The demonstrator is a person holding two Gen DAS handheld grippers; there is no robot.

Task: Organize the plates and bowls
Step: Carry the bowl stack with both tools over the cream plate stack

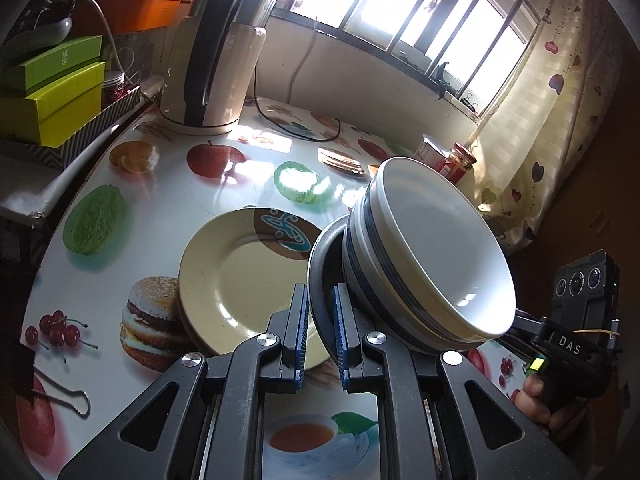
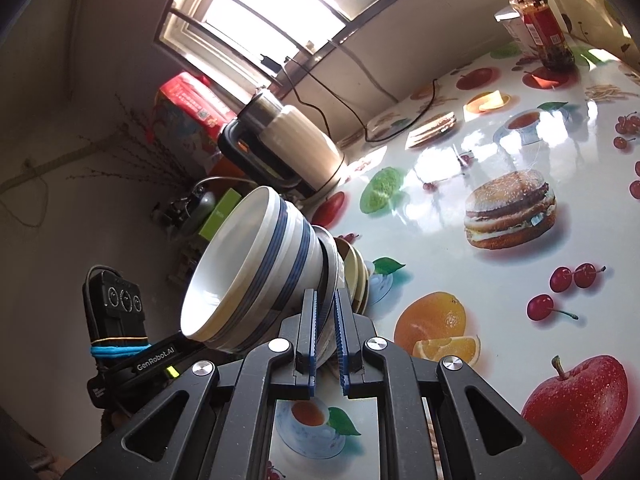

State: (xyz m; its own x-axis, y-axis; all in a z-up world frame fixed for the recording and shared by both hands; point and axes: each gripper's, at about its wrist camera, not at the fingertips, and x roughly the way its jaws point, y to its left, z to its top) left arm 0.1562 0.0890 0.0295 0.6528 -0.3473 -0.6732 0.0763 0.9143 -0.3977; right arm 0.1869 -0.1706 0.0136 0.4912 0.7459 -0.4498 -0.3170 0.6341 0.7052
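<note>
Electric kettle (image 1: 212,56), green boxes (image 1: 52,92), red-capped jar (image 2: 542,24), perhaps sauce, binder clip (image 1: 60,398)

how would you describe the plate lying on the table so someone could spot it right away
On the fruit-print table, in front of the electric kettle, lies a cream plate. It sits left of the tilted striped bowls; only it has a brown patch with a teal squiggle on its rim.

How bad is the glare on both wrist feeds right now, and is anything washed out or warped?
Left wrist view: the barred window is blown out white, and sun patches glare on the glossy fruit-print tablecloth. Right wrist view: the same window is overexposed, with bright reflections on the tablecloth. Both views: fisheye bending and dark corners; the blue-striped white bowls stay sharp.
</note>
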